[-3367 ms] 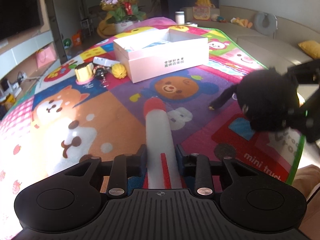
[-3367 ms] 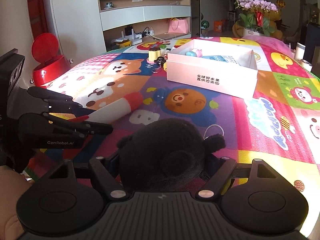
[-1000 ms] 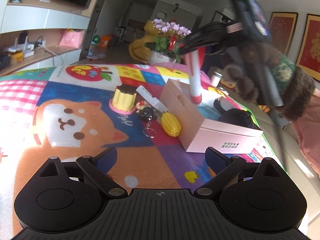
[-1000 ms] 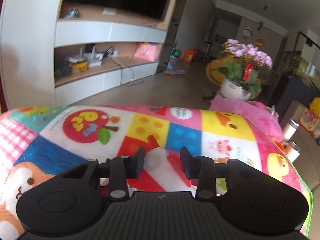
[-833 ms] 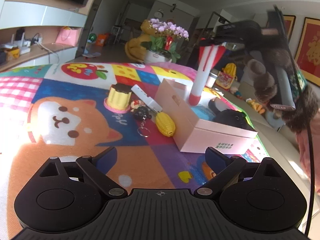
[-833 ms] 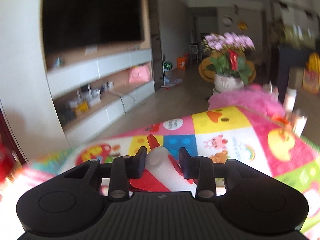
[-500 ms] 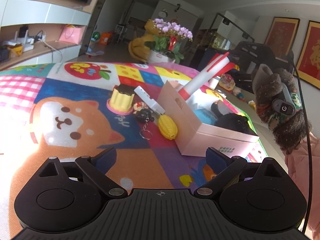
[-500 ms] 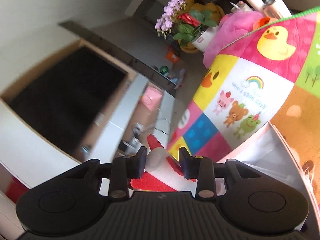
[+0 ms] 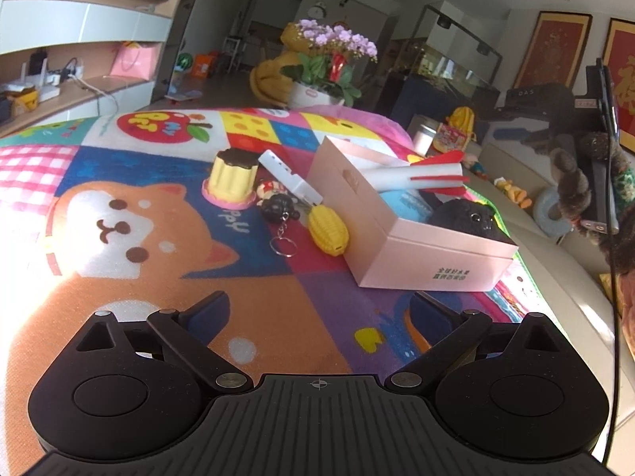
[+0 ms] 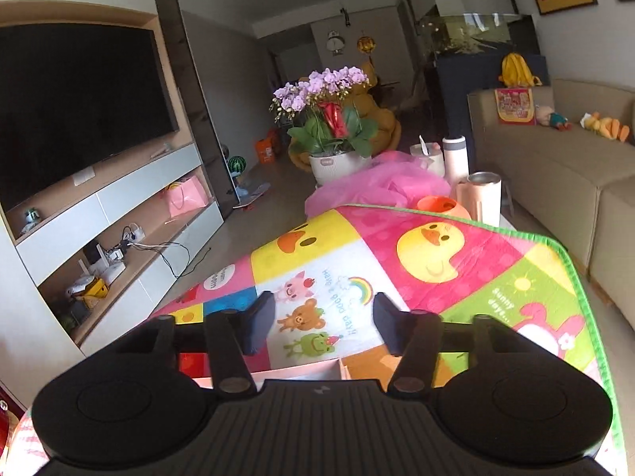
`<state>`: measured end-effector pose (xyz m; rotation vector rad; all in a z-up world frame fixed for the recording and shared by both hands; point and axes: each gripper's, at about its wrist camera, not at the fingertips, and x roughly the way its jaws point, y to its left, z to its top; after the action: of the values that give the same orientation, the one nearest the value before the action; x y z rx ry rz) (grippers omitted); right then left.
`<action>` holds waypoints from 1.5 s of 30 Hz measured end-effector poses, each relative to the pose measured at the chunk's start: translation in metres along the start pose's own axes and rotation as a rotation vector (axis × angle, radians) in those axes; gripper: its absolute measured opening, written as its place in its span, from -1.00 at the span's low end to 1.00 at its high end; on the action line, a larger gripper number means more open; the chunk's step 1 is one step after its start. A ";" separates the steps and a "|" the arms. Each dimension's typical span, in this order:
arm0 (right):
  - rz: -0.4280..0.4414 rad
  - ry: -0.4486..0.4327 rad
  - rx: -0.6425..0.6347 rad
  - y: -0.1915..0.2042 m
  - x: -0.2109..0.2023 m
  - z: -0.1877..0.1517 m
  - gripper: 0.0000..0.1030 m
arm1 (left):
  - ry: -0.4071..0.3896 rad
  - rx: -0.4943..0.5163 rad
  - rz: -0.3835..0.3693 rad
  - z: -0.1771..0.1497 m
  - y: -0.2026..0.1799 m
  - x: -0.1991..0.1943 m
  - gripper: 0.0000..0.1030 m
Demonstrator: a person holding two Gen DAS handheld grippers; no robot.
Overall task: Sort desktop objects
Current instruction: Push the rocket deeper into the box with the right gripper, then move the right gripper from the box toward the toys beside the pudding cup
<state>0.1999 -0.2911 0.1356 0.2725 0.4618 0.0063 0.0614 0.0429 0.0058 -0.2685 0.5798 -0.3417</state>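
Since half a second ago, we are seeing the rocket toy [image 9: 416, 176] lying across the top of the pink box [image 9: 412, 254] instead of slanting up from it in our right gripper [image 10: 323, 327], whose fingers are now spread wide with nothing between them. That gripper is hovering above the far part of the quilted play mat [image 10: 456, 254], with only a thin edge of the box showing at the bottom of its view.

We are looking at a rocket that is a smooth white cylinder with flat red fins, its finned end sticking out over the box's far rim. Beside it in the box, a fuzzy black plush [image 9: 466, 218] is sitting against a pale blue item [image 9: 405, 206]. The box itself is a rectangular carton with matte cardboard walls and small printed characters on its near side.

Our left gripper [image 9: 319, 313] is hanging low over the mat with its fingers parted and holding nothing, well short of the box. On the mat to the left of the box, a ridged yellow corn toy [image 9: 328, 230] is touching the carton's wall, a black keychain charm [image 9: 279, 210] with a metal ring is lying next to it, and a yellow pudding-shaped toy [image 9: 232, 180] with a dark top is standing on a pink base near a white flat piece [image 9: 289, 178].
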 end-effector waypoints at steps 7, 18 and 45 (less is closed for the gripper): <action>0.226 0.168 -0.198 0.057 0.002 -0.033 -0.46 | -0.005 0.008 0.019 0.000 -0.001 -0.003 0.95; 0.080 0.282 -0.010 0.019 0.062 -0.030 -0.46 | -0.016 -0.015 0.064 0.000 0.008 -0.007 0.98; 0.011 0.550 -0.101 0.050 0.110 -0.060 0.04 | -0.051 0.010 0.051 -0.003 0.008 -0.012 0.99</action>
<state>0.2750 -0.2202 0.0490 0.1711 1.0033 0.1170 0.0523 0.0545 0.0064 -0.2514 0.5336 -0.2880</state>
